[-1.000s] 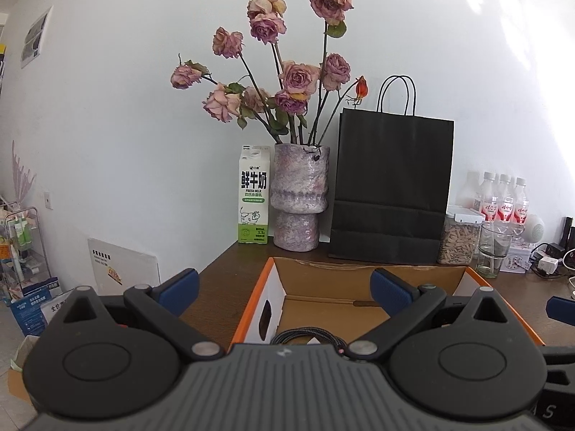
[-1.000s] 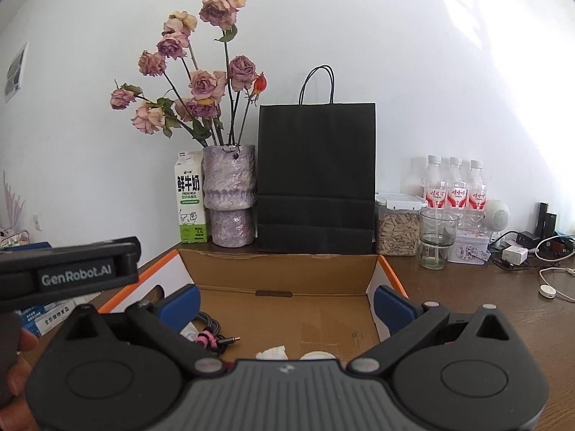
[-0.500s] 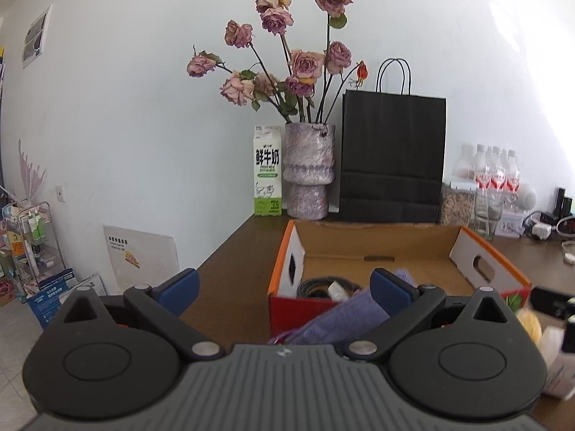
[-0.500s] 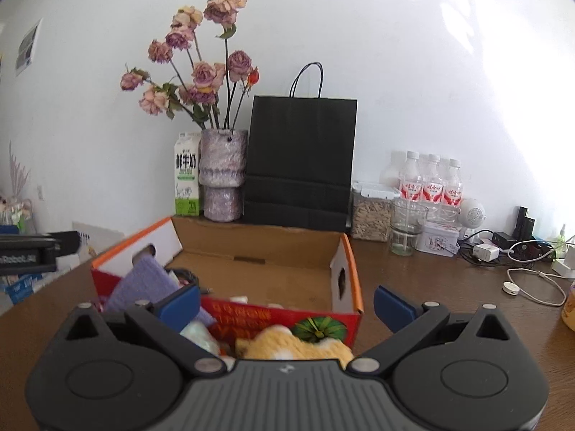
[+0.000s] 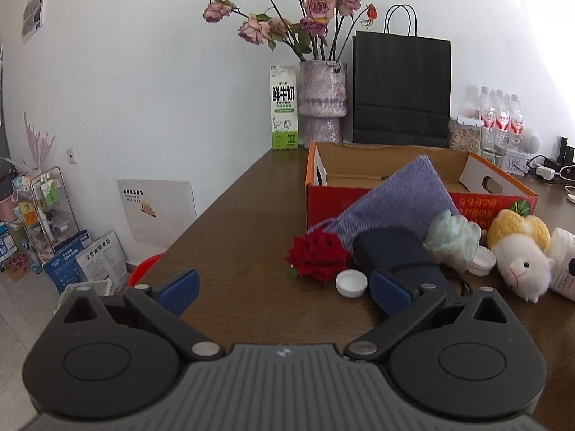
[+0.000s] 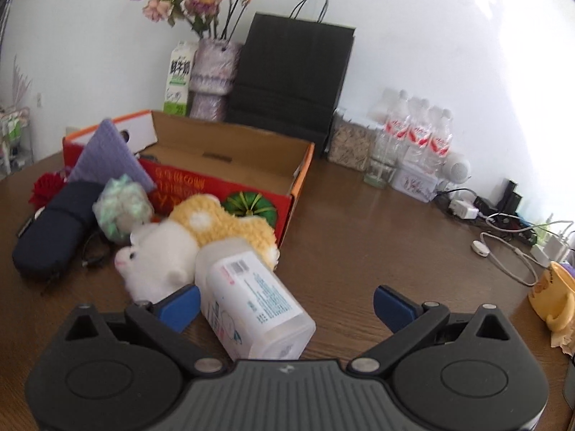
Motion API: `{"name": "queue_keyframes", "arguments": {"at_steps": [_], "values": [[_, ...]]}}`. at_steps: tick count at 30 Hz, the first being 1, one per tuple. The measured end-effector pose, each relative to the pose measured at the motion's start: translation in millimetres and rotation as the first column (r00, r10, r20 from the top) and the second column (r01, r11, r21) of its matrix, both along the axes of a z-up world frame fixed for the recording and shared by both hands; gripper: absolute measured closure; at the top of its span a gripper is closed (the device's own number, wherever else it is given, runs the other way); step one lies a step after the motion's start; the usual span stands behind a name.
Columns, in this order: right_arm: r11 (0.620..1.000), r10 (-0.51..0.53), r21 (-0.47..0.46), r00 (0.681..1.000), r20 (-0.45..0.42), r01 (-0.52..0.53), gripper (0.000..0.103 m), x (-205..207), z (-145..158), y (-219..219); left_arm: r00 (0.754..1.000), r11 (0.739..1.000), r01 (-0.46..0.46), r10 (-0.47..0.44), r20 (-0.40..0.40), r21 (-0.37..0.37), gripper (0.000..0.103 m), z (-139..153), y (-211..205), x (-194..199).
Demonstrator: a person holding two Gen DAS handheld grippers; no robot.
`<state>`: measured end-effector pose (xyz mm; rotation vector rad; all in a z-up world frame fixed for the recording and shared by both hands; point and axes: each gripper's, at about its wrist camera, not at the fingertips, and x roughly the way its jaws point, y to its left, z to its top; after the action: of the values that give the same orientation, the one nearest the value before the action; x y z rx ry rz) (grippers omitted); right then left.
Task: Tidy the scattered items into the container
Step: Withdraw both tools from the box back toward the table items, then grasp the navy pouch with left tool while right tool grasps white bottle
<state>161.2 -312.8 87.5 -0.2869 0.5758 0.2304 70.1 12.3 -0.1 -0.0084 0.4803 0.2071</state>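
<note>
Both grippers, left [image 5: 284,287] and right [image 6: 285,305], gaped empty over the desk [image 6: 359,237]; next, the right needed to close around the bottle [image 6: 251,305] for the box [image 6: 222,165].

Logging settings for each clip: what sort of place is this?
Probably a home or small office: a brown wooden table against a white wall, with a purple vase of dried roses, a milk carton and plugged-in chargers.

Bright daylight washes the white wall [image 6: 449,36] at upper right to glare. The desk [image 6: 359,237] shows soft sheen. Fisheye bending darkens corners. The plush toy [image 6: 161,248] near the carton looks slightly motion-blurred.
</note>
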Motion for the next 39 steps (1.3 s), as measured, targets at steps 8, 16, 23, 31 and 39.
{"name": "queue_keyframes", "arguments": {"at_steps": [8,16,23,31,39], "values": [[0.999,0.032,0.036,0.993,-0.113,-0.028,0.043,29.0,-18.2,13.4,1.0,1.0,0.009,-0.009,0.001,-0.003,0.0,1.6,-2.2,-5.5],[0.974,-0.09,0.198,0.992,-0.087,0.106,0.063,14.7,-21.5,-2.1,0.999,0.999,0.031,-0.031,-0.026,-0.014,0.0,-3.7,-10.3,5.7],[0.962,-0.125,0.232,0.987,-0.099,0.145,0.063,17.6,-27.9,-1.5,0.994,0.994,0.079,-0.084,-0.069,-0.075,0.0,-8.6,-33.8,36.3],[0.969,-0.143,0.193,0.986,-0.082,0.157,0.063,18.7,-38.0,9.1,0.99,0.993,0.022,-0.039,-0.139,-0.119,0.0,-17.9,-53.4,82.1],[0.965,-0.133,0.216,0.987,-0.092,0.15,0.063,19.7,-38.6,7.4,0.98,0.994,0.039,-0.059,-0.191,-0.107,0.014,-26.5,-68.0,101.8]]}}
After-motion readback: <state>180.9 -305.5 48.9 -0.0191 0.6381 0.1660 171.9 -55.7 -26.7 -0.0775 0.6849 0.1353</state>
